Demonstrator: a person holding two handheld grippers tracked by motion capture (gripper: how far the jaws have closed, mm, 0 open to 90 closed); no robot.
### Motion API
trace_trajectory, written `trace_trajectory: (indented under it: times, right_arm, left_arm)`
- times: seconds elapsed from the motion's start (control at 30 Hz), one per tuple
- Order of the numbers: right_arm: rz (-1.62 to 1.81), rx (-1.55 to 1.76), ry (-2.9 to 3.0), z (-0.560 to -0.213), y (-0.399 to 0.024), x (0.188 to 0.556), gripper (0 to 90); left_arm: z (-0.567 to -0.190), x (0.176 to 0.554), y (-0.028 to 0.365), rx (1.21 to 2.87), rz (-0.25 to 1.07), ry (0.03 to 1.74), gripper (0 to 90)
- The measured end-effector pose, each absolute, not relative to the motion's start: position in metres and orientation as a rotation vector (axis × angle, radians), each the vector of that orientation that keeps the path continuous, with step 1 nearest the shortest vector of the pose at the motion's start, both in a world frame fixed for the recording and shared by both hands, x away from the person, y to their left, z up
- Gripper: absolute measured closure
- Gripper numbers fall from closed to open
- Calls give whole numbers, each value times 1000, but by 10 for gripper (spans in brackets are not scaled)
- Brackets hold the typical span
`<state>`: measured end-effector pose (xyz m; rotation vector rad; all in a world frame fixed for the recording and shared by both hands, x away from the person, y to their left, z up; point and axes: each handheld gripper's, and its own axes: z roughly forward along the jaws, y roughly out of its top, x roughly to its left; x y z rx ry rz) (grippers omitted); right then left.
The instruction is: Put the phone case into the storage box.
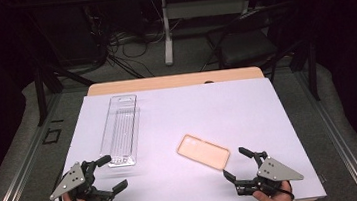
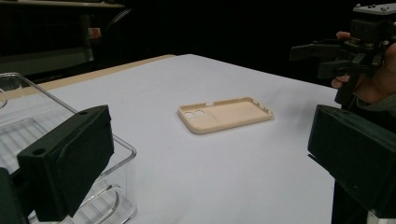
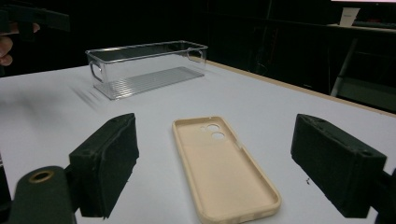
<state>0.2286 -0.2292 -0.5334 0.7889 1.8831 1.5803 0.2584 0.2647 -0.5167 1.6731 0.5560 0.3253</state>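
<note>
We hold the right tool low at the near right of the white surface, its jaws spread wide with nothing between them; in the right gripper view they frame the beige phone case without touching it. The left tool hovers at the near left, jaws also wide apart and empty, just beside the near end of the clear plastic bin.

The step in hand looks like picking up the case with the right tool. To do it well, we judge that we should come down across the case's narrow width, near its middle, and close on the raised side walls so the thin shell neither flexes nor tips.

The case lies flat, open side up, slightly right of centre on the surface, well apart from the bin. In the high view its long axis runs diagonally, from far left to near right; the camera cut-outs sit at the far-left end, away from the right tool.
</note>
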Motion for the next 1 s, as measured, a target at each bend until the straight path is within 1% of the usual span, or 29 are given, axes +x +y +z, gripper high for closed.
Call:
trace_trajectory:
  times: [0.23,0.47,0.6,0.73,1.0]
  right_arm:
    - [1574,820,1869,-534,-231,229,141]
    - [1460,889,1905,-532,-233,231,143]
    - [1427,891,1930,-530,-232,232,145]
    - [1417,868,2001,-524,-230,233,209]
    - [1342,936,2069,-504,-223,248,234]
  left_arm:
    - [-517,259,265,1675,310,572,4]
    - [-516,257,264,1692,290,603,4]
    - [-514,262,261,1720,239,654,4]
    - [-509,268,260,1743,208,683,4]
    - [-486,291,247,1775,183,733,4]
